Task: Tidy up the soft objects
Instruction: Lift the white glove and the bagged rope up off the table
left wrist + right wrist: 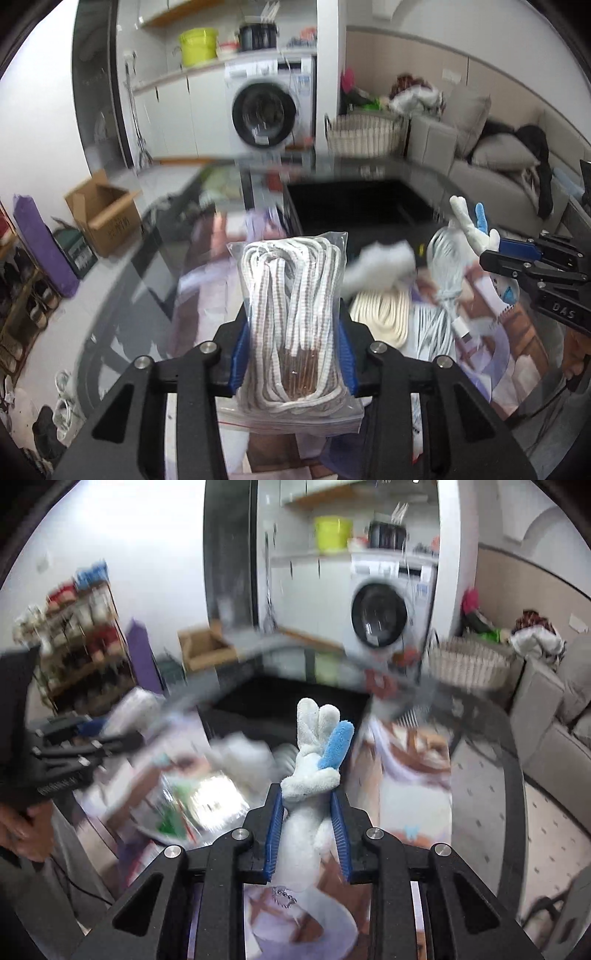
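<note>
Broadly, a dark glass table [122, 295] is seen carrying the clutter to be sorted, and beyond it a black bin [354, 203] stands open, which is judged to be the likely receiving place for the soft things. On the table a cream rope coil [380, 314] and a bundle of white cable [443, 266] are left lying near each other, not yet taken up. A clear bag of white rope [291, 314] is gripped across its lower half by the left gripper [293, 354], its blue pads pressed against both sides so that the bulky bag is carried upright and clear of the table. A white plush toy [314, 768] with one blue ear is pinched at its narrow body by the right gripper [308, 827], whose jaws are clenched tight on it; the ears are thus left standing free above the fingertips and a small bead chain is left dangling below. Both items appear to be held aloft together so that two things can be moved in a single trip.
</note>
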`<state>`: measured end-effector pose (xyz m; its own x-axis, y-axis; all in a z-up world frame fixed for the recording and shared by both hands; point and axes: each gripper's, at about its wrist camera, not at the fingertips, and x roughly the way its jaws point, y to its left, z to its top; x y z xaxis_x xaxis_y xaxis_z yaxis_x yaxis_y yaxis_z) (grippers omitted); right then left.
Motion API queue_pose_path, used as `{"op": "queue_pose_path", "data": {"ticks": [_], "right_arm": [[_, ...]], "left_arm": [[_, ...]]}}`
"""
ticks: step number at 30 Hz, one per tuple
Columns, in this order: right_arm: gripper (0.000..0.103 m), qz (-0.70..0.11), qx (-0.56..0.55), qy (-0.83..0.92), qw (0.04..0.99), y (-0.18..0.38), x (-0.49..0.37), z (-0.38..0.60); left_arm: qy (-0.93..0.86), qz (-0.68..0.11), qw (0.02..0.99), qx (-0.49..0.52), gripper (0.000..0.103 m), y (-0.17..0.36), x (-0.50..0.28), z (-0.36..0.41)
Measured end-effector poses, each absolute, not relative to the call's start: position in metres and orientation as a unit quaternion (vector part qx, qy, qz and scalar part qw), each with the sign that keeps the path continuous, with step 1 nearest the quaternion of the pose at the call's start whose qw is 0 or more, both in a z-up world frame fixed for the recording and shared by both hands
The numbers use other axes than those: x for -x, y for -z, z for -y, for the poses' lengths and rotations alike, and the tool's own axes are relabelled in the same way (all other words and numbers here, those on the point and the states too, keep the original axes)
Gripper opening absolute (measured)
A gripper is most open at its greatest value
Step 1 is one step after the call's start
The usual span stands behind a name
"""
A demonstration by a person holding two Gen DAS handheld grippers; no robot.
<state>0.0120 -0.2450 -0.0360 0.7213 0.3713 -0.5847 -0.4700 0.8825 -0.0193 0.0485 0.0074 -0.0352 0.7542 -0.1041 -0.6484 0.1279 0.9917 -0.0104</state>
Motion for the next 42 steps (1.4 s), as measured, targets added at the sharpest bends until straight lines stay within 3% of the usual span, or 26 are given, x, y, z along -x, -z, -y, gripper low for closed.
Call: {"op": "queue_pose_path", "data": {"ticks": [9,16,33,42], "right_arm": [[0.026,-0.140,0.049,-0.267,0.952,0.004,0.029,0.248],[0.026,-0.062,0.101,-0.289,0.950,-0.006,0.064,0.227],[0.026,-0.073,0.082,-0.304,0.946,-0.009,0.058,0.230],[0.026,-0.076,0.060,-0.318,0.943,-0.040,0.015,0.221]], "left_arm": [[0.048,-0.204,0.977,-0.031,0.040,0.004,-0.015,-0.012],[0.054,-0.164,0.985,-0.029,0.040,-0.007,-0.004,-0.017],[0.059,-0.166,0.984,-0.022,0.040,-0.007,-0.006,-0.014],[0.092,-0.155,0.983,-0.026,0.040,-0.031,-0.037,-0.006]]}}
